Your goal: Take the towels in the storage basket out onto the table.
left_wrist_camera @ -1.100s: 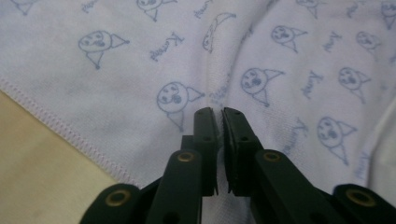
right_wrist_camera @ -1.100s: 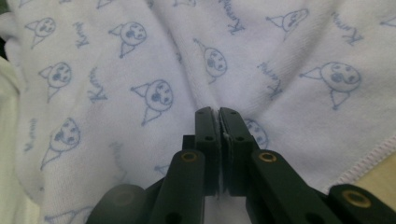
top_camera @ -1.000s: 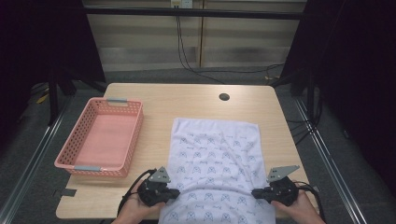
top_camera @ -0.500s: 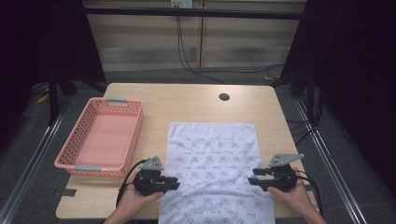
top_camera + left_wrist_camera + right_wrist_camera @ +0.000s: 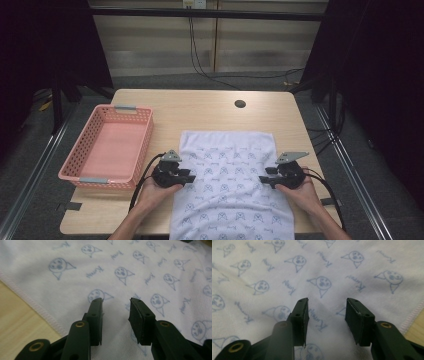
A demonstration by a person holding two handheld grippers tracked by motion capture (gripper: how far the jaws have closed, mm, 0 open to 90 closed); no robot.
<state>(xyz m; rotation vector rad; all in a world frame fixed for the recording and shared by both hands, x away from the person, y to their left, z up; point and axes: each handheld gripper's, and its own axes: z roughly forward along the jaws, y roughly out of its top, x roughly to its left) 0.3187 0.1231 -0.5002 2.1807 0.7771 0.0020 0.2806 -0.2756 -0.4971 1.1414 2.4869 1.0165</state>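
both grippers had slid farther up the towel's (image 5: 230, 185) side edges since half a second back. left gripper (image 5: 186, 177) sat at its left edge, right gripper (image 5: 263, 180) at its right edge, jaws on both spread wide with nothing between them. towel lay flat on the table (image 5: 200, 107), right of the pink basket (image 5: 107, 150).

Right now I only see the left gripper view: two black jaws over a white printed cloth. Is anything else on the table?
Observer: Yes, a pink basket stands at the table's left, beside the cloth.
Operator: Where is the other gripper?
Observer: The right gripper is at the cloth's right edge, jaws apart, nothing between them.
Operator: Does the cloth fit on the table?
Observer: Not quite; its near end reaches past the near edge of the table.
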